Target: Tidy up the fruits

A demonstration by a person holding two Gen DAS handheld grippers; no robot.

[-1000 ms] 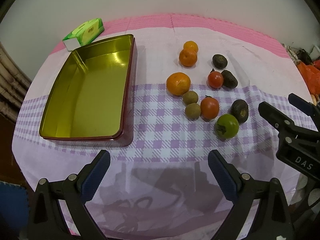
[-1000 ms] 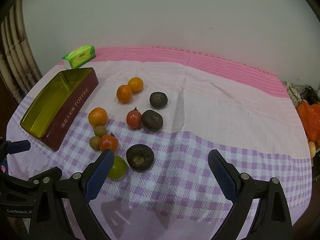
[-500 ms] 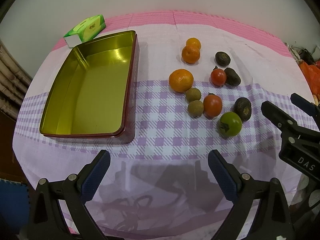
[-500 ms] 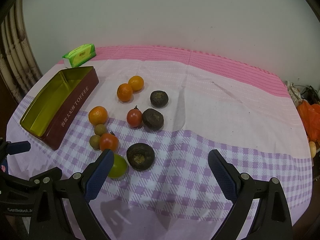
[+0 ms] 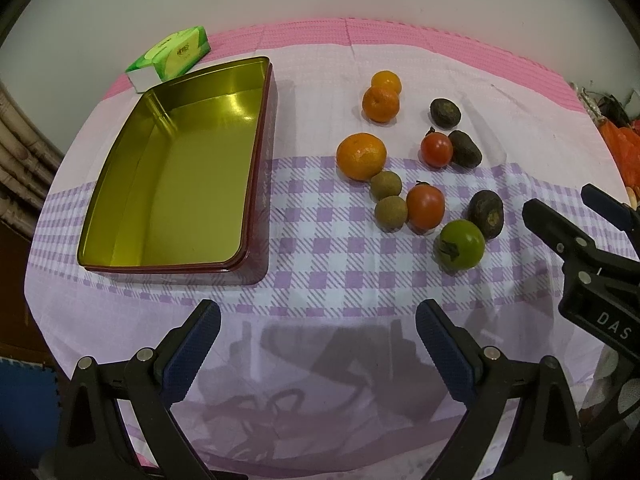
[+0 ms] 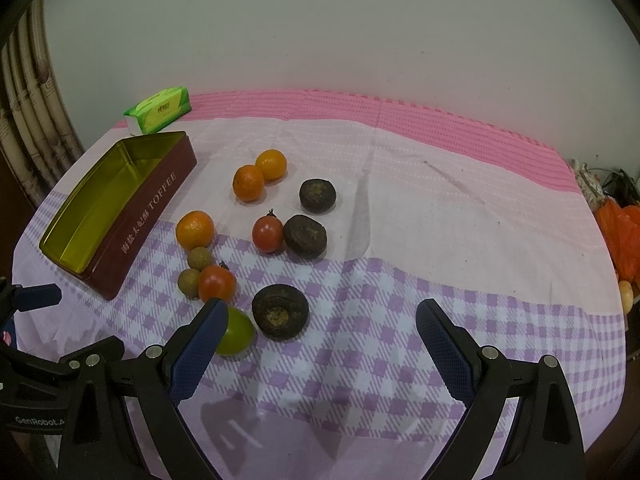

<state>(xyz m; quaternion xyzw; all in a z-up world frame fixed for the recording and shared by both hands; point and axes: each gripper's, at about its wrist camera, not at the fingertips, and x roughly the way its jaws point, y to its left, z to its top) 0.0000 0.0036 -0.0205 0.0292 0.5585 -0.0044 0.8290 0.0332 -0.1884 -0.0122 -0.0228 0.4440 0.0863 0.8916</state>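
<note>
An empty gold-lined maroon tin (image 5: 258, 184) lies on the left of the cloth; its side reads TOFFEE (image 6: 148, 216). To its right lie loose fruits: three oranges (image 5: 361, 156), two red tomatoes (image 5: 425, 205), a green tomato (image 5: 460, 244), two small brown longans (image 5: 391, 213) and three dark wrinkled fruits (image 5: 486, 213). My left gripper (image 5: 318, 316) hangs open over the near cloth, in front of the tin and the fruits, with nothing between its fingers. My right gripper (image 6: 322, 312) is open too. Its left finger (image 6: 200, 344) partly covers the green tomato (image 6: 236, 334), beside a dark fruit (image 6: 280, 311).
A green tissue pack (image 5: 172, 58) lies behind the tin by the wall. The table is round with a pink and purple checked cloth (image 6: 440, 240). Orange bags and clutter (image 6: 620, 236) sit beyond the right edge. Bamboo poles (image 6: 24, 128) stand at the left.
The left wrist view has drifted very slightly. No fruit has moved, and both grippers stay open and empty.
</note>
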